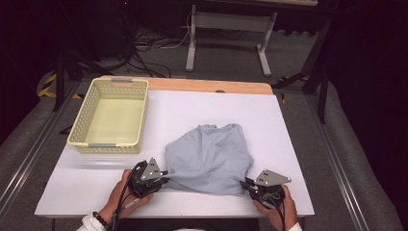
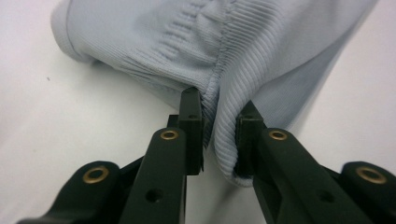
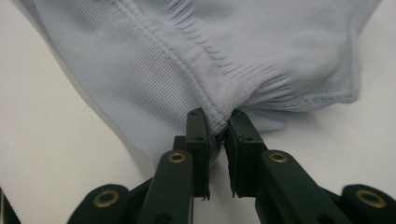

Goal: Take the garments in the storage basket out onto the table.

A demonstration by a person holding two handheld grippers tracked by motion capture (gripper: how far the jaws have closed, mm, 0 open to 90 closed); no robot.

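At the near edge of the bench (image 1: 96,192), the left tongs (image 2: 219,135) were clamped on the ribbed hem of the pale blue garment (image 1: 209,159). The right tongs (image 3: 219,133) pinched its opposite near corner. The garment lay crumpled mid-bench. Farther left stood a yellow basket (image 1: 77,130), well apart.

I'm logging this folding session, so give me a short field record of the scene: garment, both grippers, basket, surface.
garment: light blue-grey garment, partly folded, lying on the table's near half
left gripper: left gripper shut on the garment's near left corner, ribbed hem between its fingers
right gripper: right gripper shut on the near right corner, at a stitched seam
basket: pale yellow basket, nothing inside, at the far left, apart from the garment
surface: white table
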